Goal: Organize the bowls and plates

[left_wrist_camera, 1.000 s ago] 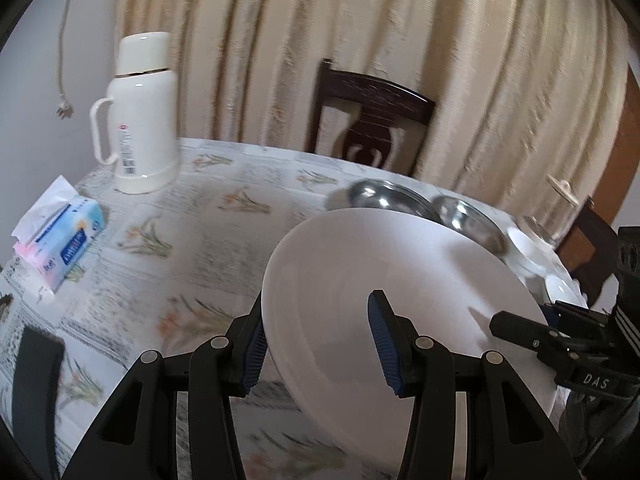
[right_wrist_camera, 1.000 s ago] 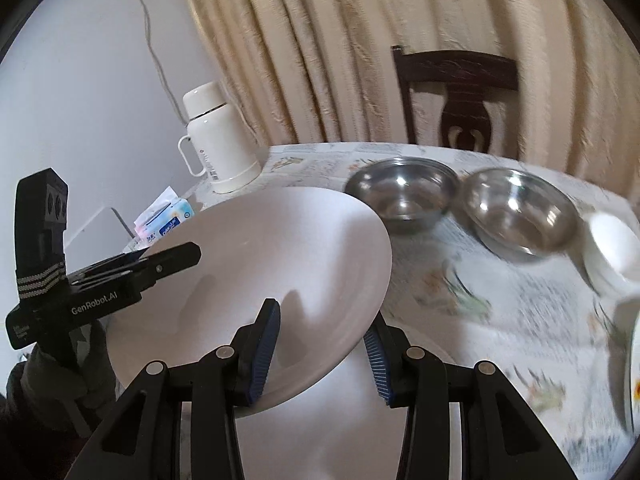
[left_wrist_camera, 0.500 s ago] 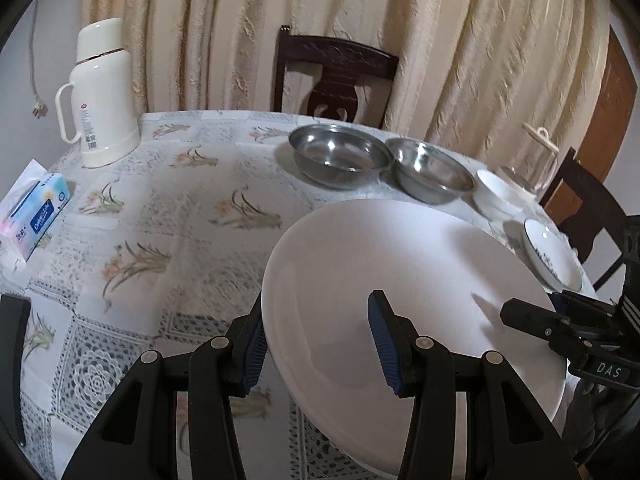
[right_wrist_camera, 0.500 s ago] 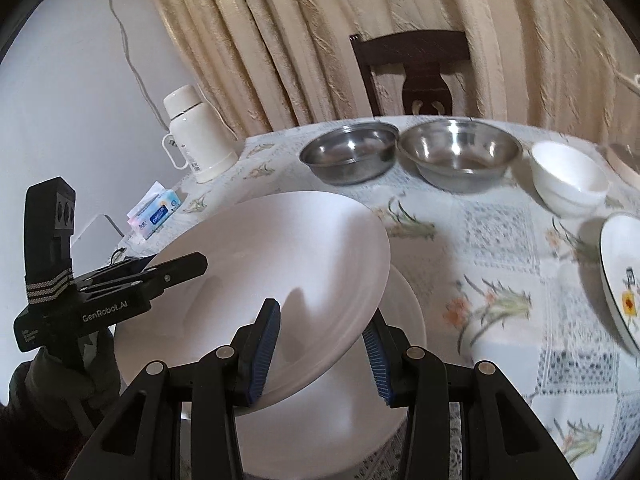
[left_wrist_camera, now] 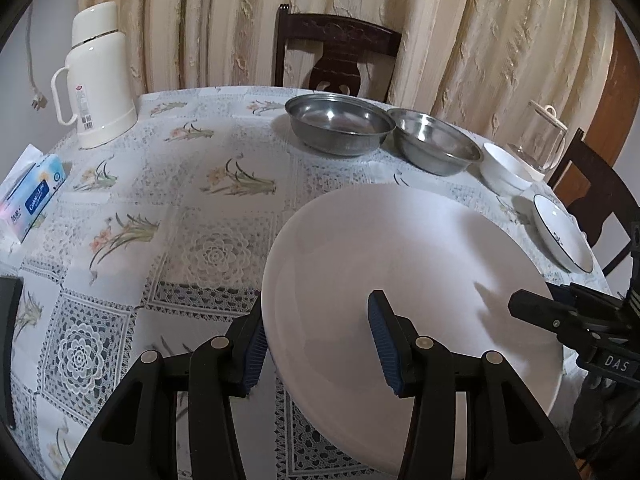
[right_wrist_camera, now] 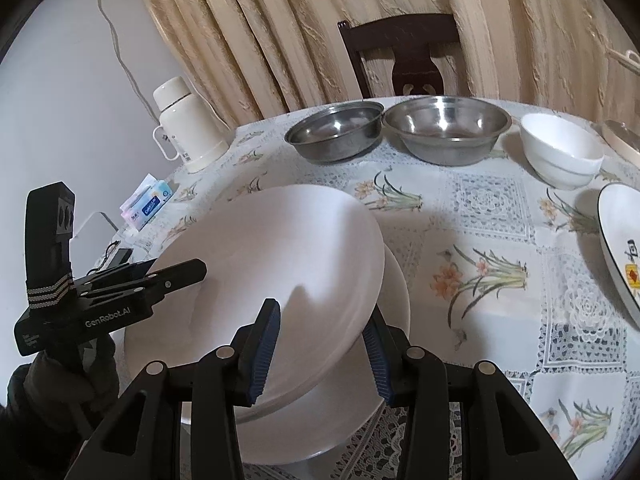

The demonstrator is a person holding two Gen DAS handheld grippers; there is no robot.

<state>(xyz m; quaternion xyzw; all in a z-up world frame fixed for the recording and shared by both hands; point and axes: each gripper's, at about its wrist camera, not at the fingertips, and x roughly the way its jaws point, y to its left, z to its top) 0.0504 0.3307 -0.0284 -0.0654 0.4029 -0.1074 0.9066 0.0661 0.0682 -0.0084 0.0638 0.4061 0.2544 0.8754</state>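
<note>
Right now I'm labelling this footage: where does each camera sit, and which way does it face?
Left wrist: on the left gripper, facing across the table toward the dark wooden chair; its fingers straddle the large white plate; the right gripper intrudes.
Right wrist: on the right gripper, same heading; the left gripper and a gloved hand show.
Shared: plate, two steel bowls, cream thermos.

Both wrist views closely share the white plate (left_wrist_camera: 400, 264) (right_wrist_camera: 280, 256).
</note>
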